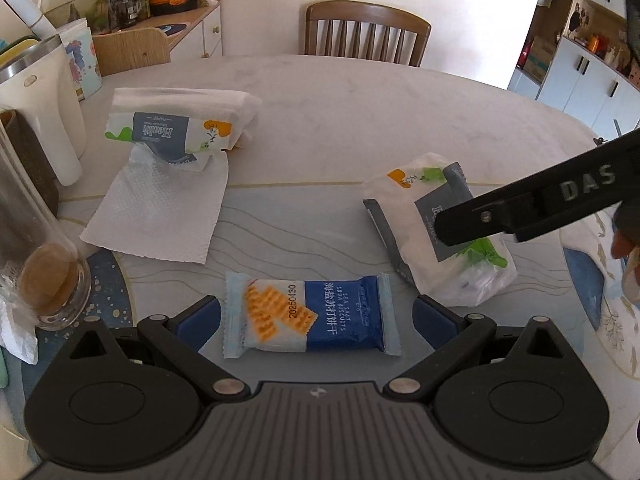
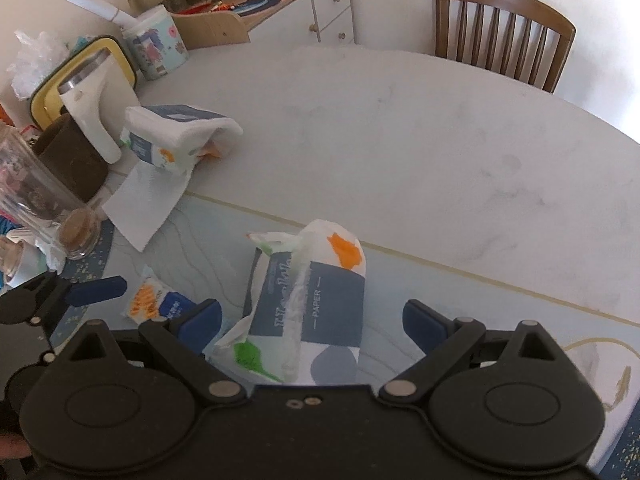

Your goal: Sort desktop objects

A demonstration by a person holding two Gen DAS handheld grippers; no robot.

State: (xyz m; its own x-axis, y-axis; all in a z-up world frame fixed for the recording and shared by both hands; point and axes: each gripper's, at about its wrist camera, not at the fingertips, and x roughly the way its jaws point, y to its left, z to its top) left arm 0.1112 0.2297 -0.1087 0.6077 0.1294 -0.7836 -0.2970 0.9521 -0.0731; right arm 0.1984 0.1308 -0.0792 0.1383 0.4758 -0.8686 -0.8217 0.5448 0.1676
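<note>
A blue and white biscuit packet (image 1: pixel 312 316) lies flat on the placemat between the blue fingers of my left gripper (image 1: pixel 316 320), which is open and not touching it. A partly used tissue pack (image 2: pixel 308 304) with grey, green and orange print lies between the pads of my right gripper (image 2: pixel 312 322), also open. In the left wrist view this tissue pack (image 1: pixel 440 248) sits right of the biscuits, under a black right gripper finger (image 1: pixel 540 208). The biscuit packet (image 2: pixel 160 306) also shows in the right wrist view, beside a blue left fingertip (image 2: pixel 96 290).
A second tissue pack (image 1: pixel 180 124) lies at the far left on a loose paper towel sheet (image 1: pixel 160 208). A glass jar (image 1: pixel 52 280), a white kettle (image 1: pixel 40 100) and other clutter crowd the table's left edge. A wooden chair (image 1: pixel 364 32) stands behind the table.
</note>
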